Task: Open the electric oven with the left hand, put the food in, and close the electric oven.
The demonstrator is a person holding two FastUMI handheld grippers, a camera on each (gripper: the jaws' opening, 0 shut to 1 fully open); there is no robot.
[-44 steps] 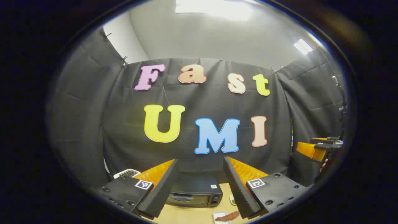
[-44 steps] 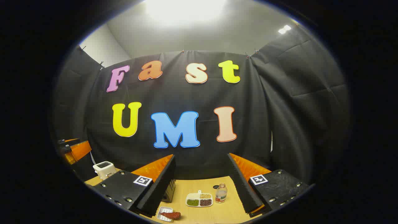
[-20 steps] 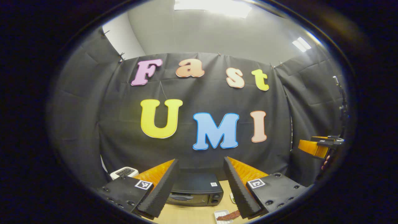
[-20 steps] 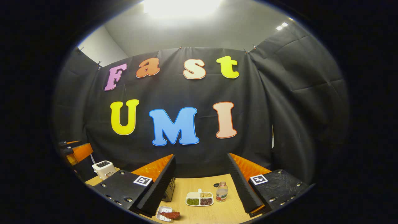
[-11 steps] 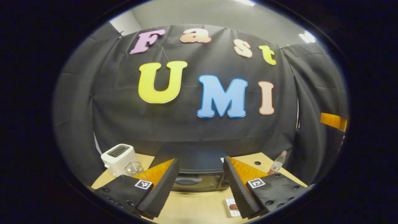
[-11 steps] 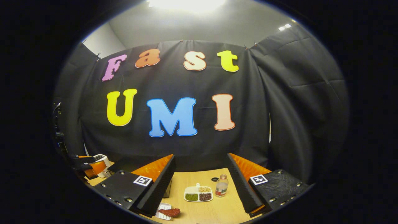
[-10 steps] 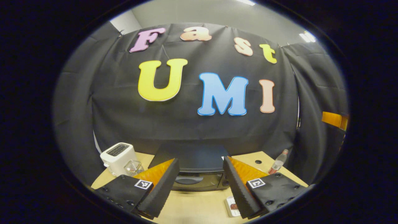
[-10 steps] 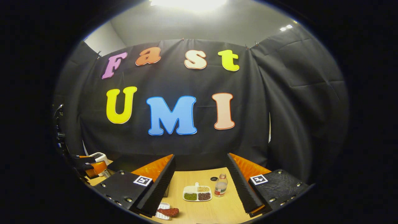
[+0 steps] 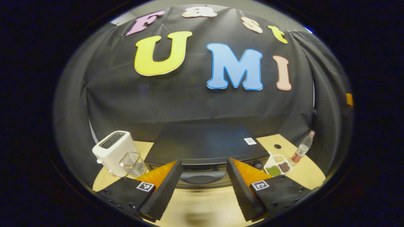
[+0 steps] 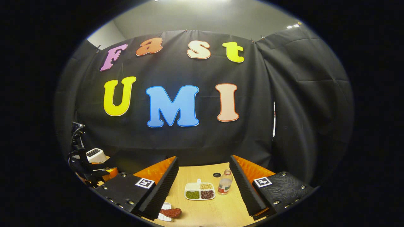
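The black electric oven (image 9: 205, 146) stands on the wooden table against the booth wall, its door shut. Its door handle (image 9: 202, 177) sits straight ahead between the fingers of my left gripper (image 9: 202, 192), which is open and a short way in front of it. In the right gripper view, the food, a reddish-brown piece (image 10: 171, 212), lies on a small white dish (image 10: 164, 214) at the near table edge. My right gripper (image 10: 203, 192) hangs open above the table, holding nothing. The left gripper (image 10: 94, 171) shows at the far left of that view.
A white toaster (image 9: 113, 151) and a clear glass holder (image 9: 133, 164) stand left of the oven. Right of it are a divided white tray of beans (image 9: 277, 164) and a plastic bottle (image 9: 302, 148). The tray (image 10: 200, 191) and bottle (image 10: 224, 185) lie ahead of the right gripper.
My left gripper has dropped and moved in towards the oven, which now looms much larger with its handle between the fingers. The right gripper has tilted down slightly. Both stay open.
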